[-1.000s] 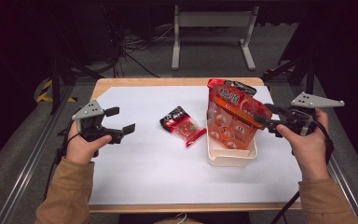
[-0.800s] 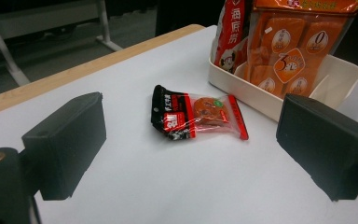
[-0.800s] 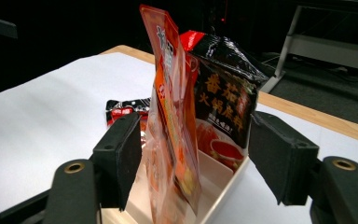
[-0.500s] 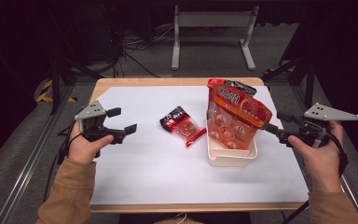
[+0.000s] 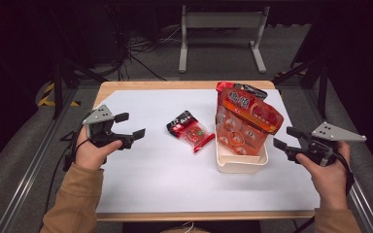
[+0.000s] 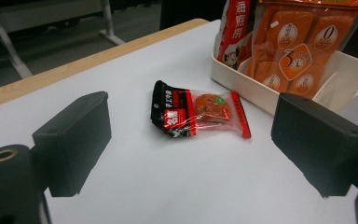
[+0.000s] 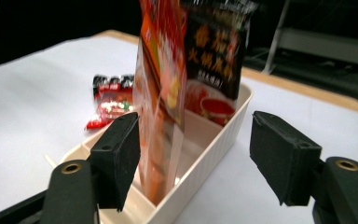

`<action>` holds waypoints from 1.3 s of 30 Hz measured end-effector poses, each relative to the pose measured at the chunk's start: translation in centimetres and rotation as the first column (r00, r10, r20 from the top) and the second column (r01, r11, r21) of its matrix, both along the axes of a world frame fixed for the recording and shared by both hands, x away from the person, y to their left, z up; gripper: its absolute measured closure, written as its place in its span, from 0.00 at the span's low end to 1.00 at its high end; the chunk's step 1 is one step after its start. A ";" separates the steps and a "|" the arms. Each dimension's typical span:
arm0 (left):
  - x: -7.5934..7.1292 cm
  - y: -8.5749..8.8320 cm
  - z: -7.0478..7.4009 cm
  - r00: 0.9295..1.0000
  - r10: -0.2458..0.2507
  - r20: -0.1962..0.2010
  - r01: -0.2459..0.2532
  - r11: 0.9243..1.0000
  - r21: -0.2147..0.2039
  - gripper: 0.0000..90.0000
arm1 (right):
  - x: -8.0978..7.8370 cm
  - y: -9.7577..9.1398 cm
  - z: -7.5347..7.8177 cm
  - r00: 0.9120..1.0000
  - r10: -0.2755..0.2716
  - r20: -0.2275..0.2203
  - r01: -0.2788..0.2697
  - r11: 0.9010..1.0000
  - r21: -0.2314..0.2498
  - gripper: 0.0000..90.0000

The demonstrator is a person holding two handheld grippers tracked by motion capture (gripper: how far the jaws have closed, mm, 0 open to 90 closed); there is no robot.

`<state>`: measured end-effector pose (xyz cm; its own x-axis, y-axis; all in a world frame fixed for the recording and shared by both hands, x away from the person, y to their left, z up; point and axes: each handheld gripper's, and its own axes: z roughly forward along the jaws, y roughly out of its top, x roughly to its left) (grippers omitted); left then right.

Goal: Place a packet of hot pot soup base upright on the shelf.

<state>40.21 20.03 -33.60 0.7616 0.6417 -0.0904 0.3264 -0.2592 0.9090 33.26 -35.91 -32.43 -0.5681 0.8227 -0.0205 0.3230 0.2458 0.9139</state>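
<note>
Hands [image 5: 93,151] level, fingers [image 5: 138,133] apart.

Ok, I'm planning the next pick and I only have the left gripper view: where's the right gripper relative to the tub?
Observer: In the high view the right gripper sits just to the right of the cream tub, apart from it.
Operator: Is it holding anything?
Observer: No. Its jaws have just been opening and nothing is gripped between them. The orange bag stands in the tub beyond them.
Operator: What's the other pack in the tub?
Observer: The right gripper view shows its dark printed front. It stands upright right beside the orange bag.
</note>
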 end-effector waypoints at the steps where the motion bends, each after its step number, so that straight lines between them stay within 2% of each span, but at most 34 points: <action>1: 0.1 -0.1 -0.1 1.000 0.001 0.005 -0.001 1.000 0.005 0.14 | 0.0 0.0 -0.2 1.000 0.000 -0.003 0.000 1.000 -0.007 0.37; 2: 0.1 -0.2 -0.1 1.000 0.004 -0.005 -0.004 1.000 -0.001 0.14 | 0.1 0.1 -0.4 1.000 -0.002 -0.004 0.002 1.000 -0.009 0.37; 8: 0.6 -0.7 -0.4 1.000 0.006 -0.003 -0.006 1.000 0.010 0.15 | 0.4 0.0 -1.5 1.000 -0.001 -0.025 0.001 0.999 -0.036 0.36; 13: 1.3 -1.5 -0.8 1.000 0.017 0.010 -0.017 0.999 -0.033 0.17 | 0.2 -0.5 -1.9 1.000 -0.015 -0.026 0.014 0.999 -0.029 0.36; 17: 2.1 -2.0 -1.3 1.000 0.021 0.005 -0.020 0.999 -0.031 0.18 | 0.1 -0.9 -2.6 1.000 -0.020 -0.023 0.019 0.999 -0.029 0.36; 20: 3.0 -2.3 -1.9 1.000 0.026 0.006 -0.025 0.999 -0.026 0.19 | 0.2 -1.3 -3.3 0.999 -0.020 -0.046 0.018 1.000 -0.024 0.36; 24: 3.9 -2.8 -2.7 0.999 0.041 -0.001 -0.041 0.999 -0.020 0.19 | 0.4 -1.9 -3.9 0.999 -0.030 -0.042 0.029 0.999 -0.025 0.36; 29: 4.7 -3.7 -3.3 0.999 0.032 -0.015 -0.032 0.999 -0.027 0.19 | 0.6 -2.4 -4.4 0.998 -0.044 -0.046 0.043 0.999 -0.023 0.37; 33: 5.4 -4.6 -3.5 0.999 0.012 -0.038 -0.012 1.000 -0.009 0.21 | 0.7 -2.5 -4.6 0.998 -0.050 -0.044 0.049 0.999 -0.023 0.37; 37: 6.2 -5.8 -3.4 0.999 -0.016 -0.035 0.017 1.000 0.026 0.24 | 0.7 -2.6 -4.6 0.998 -0.048 -0.047 0.047 0.999 -0.021 0.37; 38: 6.2 -5.8 -3.4 0.999 -0.016 -0.035 0.017 1.000 0.026 0.24 | 0.7 -2.5 -4.7 0.998 -0.047 -0.050 0.047 0.999 -0.018 0.38; 39: 6.5 -6.3 -3.5 0.999 -0.024 -0.047 0.024 1.000 0.006 0.26 | 0.7 -2.5 -4.7 0.997 -0.045 -0.057 0.044 0.999 -0.013 0.39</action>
<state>46.74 13.77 -37.14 0.7718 0.6240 -0.1225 0.3625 -0.2734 0.8910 33.98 -38.41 -37.12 -0.5313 0.8472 0.0011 0.3858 0.2408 0.8906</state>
